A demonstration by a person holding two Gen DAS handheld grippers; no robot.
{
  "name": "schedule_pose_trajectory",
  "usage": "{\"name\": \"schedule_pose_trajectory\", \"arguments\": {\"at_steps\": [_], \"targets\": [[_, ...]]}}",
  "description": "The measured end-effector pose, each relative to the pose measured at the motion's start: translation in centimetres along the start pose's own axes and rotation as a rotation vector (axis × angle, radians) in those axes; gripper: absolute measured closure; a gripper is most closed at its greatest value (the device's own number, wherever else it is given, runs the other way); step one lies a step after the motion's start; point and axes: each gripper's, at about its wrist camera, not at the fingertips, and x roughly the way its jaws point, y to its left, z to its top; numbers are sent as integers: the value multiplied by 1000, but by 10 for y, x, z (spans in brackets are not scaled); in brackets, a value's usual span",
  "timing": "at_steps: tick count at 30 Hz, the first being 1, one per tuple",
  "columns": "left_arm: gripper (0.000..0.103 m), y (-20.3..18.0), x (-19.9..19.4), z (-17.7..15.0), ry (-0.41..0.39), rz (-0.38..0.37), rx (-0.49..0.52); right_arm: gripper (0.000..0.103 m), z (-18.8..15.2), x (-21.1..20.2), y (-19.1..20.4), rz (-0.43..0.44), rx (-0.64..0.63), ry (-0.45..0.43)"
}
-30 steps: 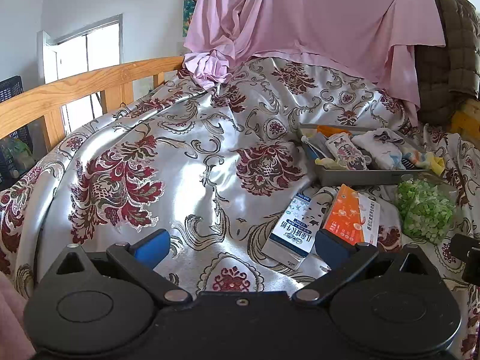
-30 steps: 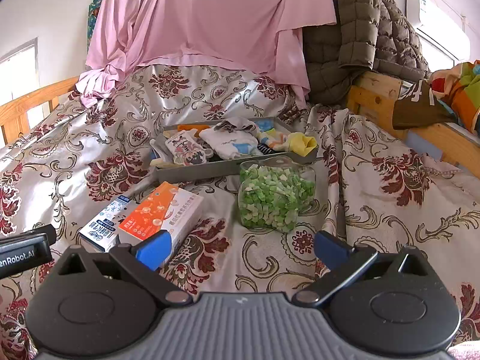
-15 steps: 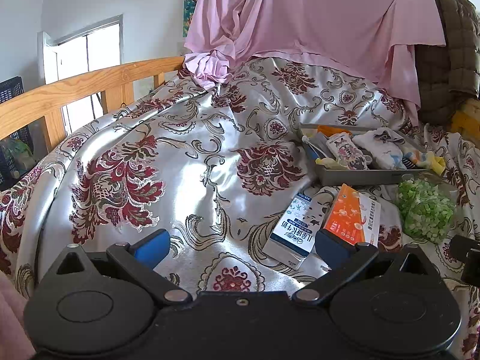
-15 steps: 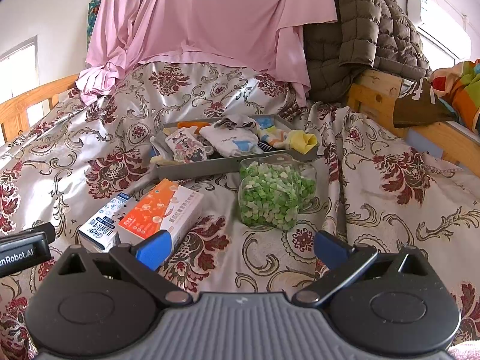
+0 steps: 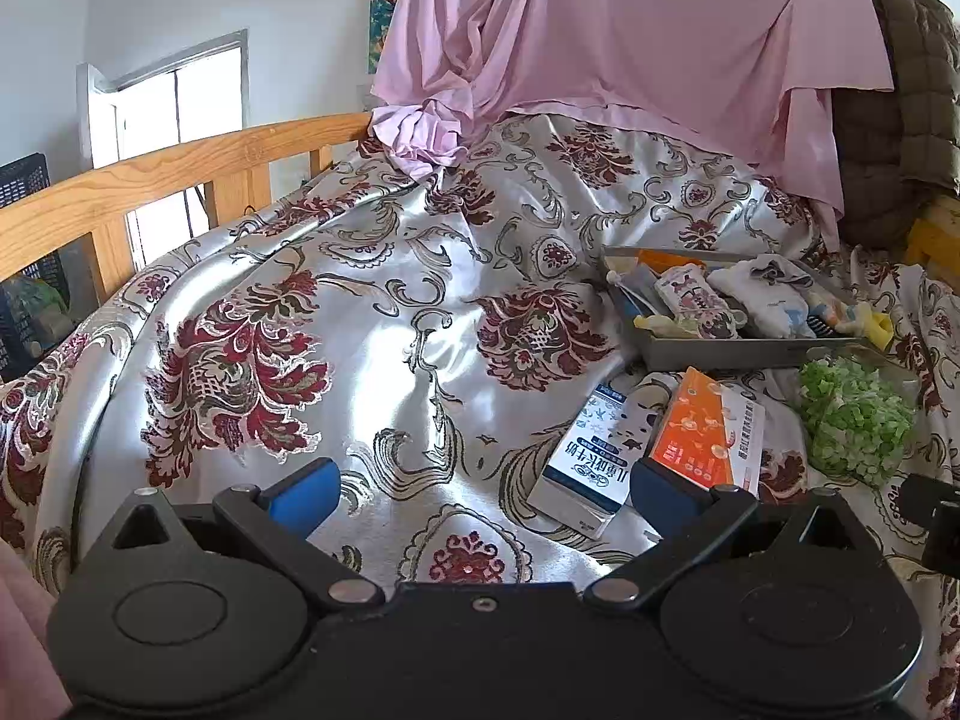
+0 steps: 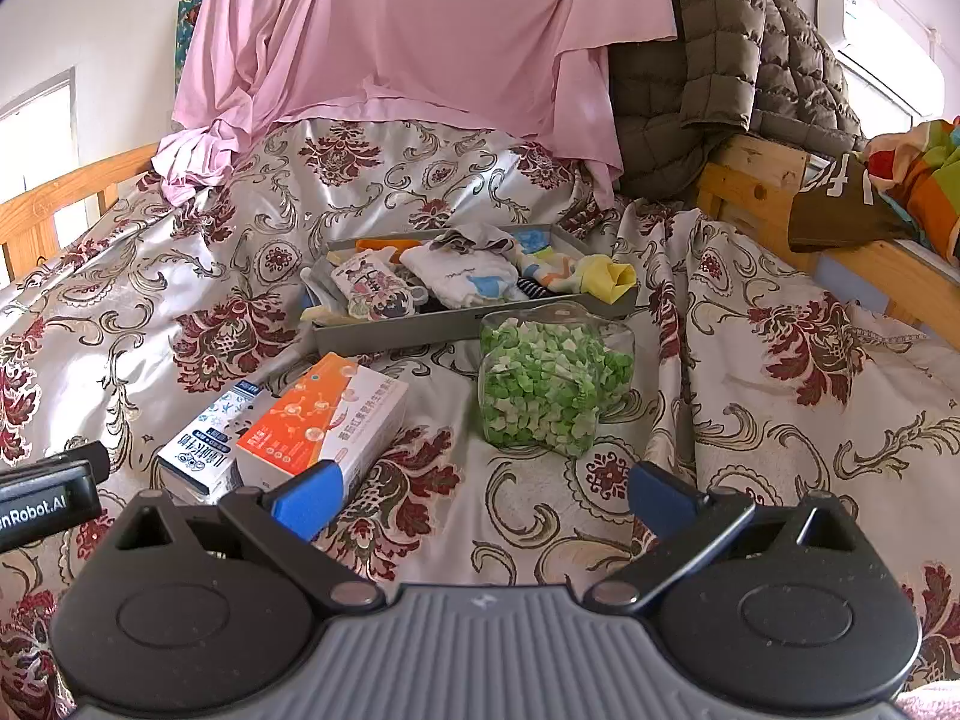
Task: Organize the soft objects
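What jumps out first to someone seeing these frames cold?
Probably the clear jar of green bits, standing on the floral bedspread just in front of the grey tray of socks. Next, the orange box and the milk carton lying side by side to its left. Behind everything hangs a big pink sheet.

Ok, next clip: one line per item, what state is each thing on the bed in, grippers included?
left gripper: open, empty
right gripper: open, empty
grey tray: on the bedspread, piled with socks
socks: jumbled in the tray
clear jar: full of green pieces, in front of the tray
orange box: lying flat
blue-and-white carton: lying flat, touching the orange box
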Motion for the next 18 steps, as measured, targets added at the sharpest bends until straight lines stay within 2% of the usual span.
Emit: {"name": "schedule_pose_trajectory", "arguments": {"at_steps": [5,18], "targets": [[1,1,0,-2,-5,34,20,0,-1,0,0,0,0,1],[1,-1,-1,-1,-2,29,25,0,0,0,0,0,0,1]]}}
